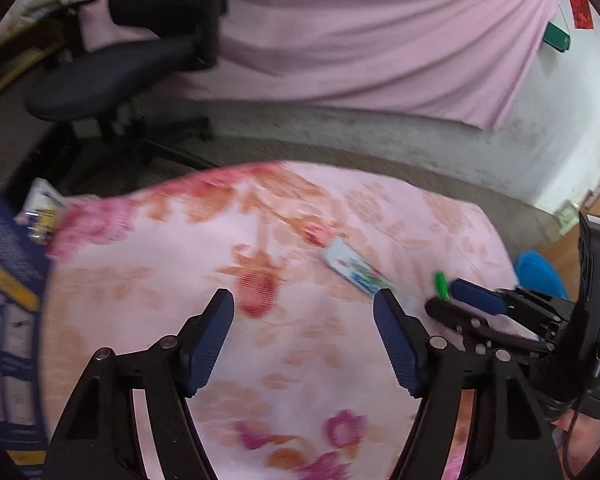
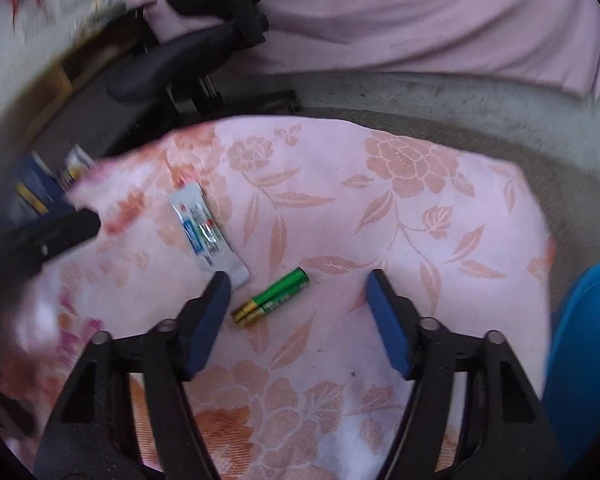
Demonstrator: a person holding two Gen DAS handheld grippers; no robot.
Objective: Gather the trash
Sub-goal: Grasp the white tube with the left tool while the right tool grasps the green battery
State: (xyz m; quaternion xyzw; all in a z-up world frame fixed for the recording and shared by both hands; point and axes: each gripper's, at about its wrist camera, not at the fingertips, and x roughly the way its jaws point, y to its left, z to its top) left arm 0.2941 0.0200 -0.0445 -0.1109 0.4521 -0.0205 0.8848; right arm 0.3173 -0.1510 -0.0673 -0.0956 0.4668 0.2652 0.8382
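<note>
My right tool [image 2: 298, 286] hangs with jaws apart over the floral tabletop [image 2: 380, 208], two green batteries [image 2: 274, 298] lying between its fingers untouched. A flattened toothpaste tube [image 2: 206, 232] lies just beyond its left finger. My left tool [image 1: 304, 306] is parted too, holding nothing. Farther off stands a black office chair [image 1: 112, 76].

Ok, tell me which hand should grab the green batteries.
Right. The right tool hangs open over the two green-and-gold batteries, which lie between its fingers on the pink floral cloth. The left tool is open over bare cloth.
</note>
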